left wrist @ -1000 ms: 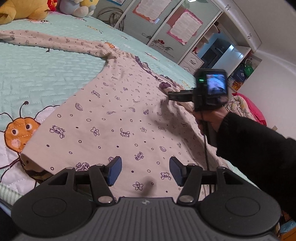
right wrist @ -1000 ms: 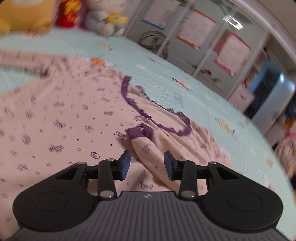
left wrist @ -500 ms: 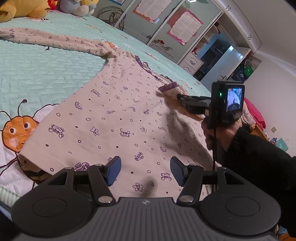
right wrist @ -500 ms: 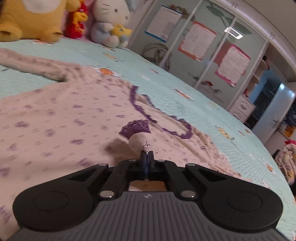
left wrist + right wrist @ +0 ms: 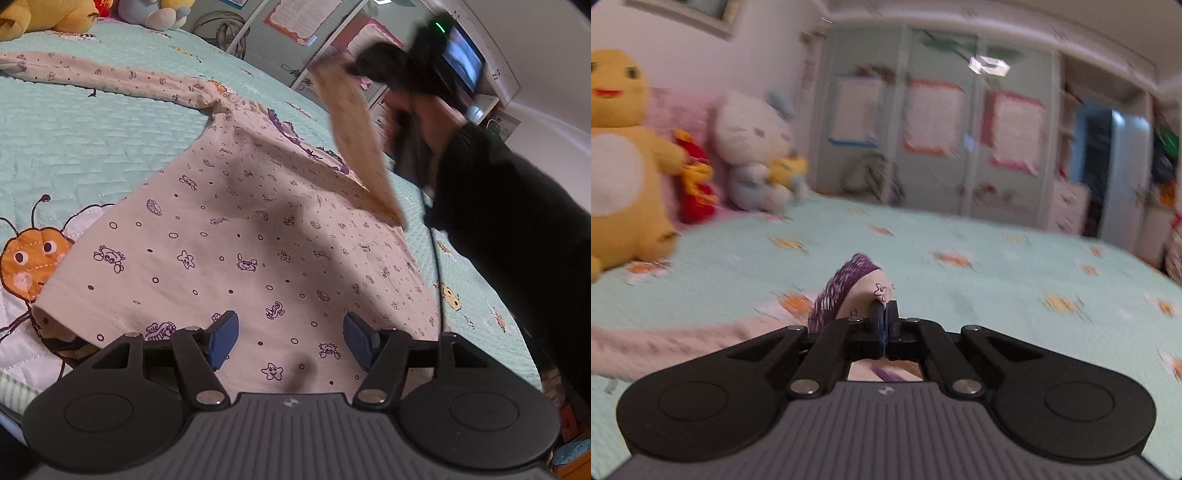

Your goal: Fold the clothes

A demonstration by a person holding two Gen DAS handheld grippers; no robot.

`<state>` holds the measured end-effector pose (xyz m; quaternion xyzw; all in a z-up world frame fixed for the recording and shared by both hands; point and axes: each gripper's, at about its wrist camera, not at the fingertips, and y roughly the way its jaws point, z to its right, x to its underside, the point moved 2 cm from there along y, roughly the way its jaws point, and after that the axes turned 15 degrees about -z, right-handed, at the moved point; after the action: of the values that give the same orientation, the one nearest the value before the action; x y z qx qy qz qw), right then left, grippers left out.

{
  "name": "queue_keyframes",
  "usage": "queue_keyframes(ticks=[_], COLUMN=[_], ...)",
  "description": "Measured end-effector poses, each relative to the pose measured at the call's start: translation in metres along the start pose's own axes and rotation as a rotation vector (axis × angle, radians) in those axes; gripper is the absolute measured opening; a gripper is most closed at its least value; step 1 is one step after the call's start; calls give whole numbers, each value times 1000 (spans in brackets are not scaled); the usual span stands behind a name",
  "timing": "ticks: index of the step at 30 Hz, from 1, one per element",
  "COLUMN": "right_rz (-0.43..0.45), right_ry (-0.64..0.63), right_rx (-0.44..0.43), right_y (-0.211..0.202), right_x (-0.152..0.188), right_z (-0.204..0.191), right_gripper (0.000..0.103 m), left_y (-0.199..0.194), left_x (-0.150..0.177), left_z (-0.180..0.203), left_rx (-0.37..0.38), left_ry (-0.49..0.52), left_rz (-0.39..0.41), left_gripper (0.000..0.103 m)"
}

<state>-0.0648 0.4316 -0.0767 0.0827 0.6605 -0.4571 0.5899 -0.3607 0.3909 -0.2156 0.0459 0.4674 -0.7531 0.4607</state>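
Observation:
A cream long-sleeved top (image 5: 258, 229) with small purple prints lies spread on the mint quilt (image 5: 92, 147). My left gripper (image 5: 290, 332) hovers over its hem; the jaws are opening, and nothing is pinched between the blue pads. My right gripper (image 5: 885, 314) is shut on the purple-trimmed cuff (image 5: 849, 284) of one sleeve. In the left wrist view that sleeve (image 5: 354, 140) hangs stretched from the raised, blurred right gripper (image 5: 354, 68) down to the shirt's shoulder. The other sleeve (image 5: 103, 74) lies flat toward the far left.
A yellow plush (image 5: 624, 158), a small red toy (image 5: 696, 184) and a white cat plush (image 5: 753, 147) sit at the head of the bed. Wardrobe doors with posters (image 5: 934, 129) stand behind. A person's black sleeve (image 5: 517, 206) fills the right. The bed edge runs at lower left.
The right gripper closed on the sleeve cuff and rose, pulling the sleeve up off the shirt and tilting toward the far wall. The left gripper stayed in place, its jaws slightly wider.

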Motion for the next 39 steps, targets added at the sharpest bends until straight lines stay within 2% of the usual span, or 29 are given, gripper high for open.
queue_keyframes(ticks=[5, 9, 13, 16, 17, 22, 25, 26, 27, 28, 29, 33, 39], right_rz=[-53, -170, -219, -283, -293, -217, -169, -169, -185, -211, -238, -316, -380], right_ry=[-79, -97, -81, -95, -88, 77, 182, 202, 227, 258, 296, 382, 405], right_rx=[-15, 34, 14, -101, -134, -248, -160, -100, -43, -4, 22, 92, 106], right_y=[29, 69, 81, 81, 78, 34, 14, 13, 16, 21, 28, 58, 121], right_x=[20, 57, 72, 78, 80, 85, 91, 93, 95, 98, 100, 106, 102], right_z=[-59, -67, -67, -67, -64, 0, 64, 87, 112, 136, 159, 226, 261], right_gripper=[0, 0, 1, 33, 34, 35, 34, 33, 29, 12, 5, 5, 5], left_y=[0, -1, 1, 1, 1, 1, 2, 2, 2, 3, 3, 6, 11], left_x=[0, 1, 0, 0, 0, 0, 1, 1, 1, 1, 1, 2, 1], left_z=[0, -1, -2, -2, -2, -2, -1, -1, 0, 0, 1, 7, 9], left_rx=[6, 13, 18, 19, 20, 17, 15, 14, 11, 8, 3, -34, -57], left_ry=[-3, -6, -9, -8, -9, -6, -4, -3, 0, 2, 5, 39, 64], left_rz=[-2, -4, -8, -8, -8, -7, -5, -5, -3, -1, 1, 8, 7], left_gripper=[66, 66, 68, 69, 69, 69, 69, 70, 70, 70, 70, 70, 73])
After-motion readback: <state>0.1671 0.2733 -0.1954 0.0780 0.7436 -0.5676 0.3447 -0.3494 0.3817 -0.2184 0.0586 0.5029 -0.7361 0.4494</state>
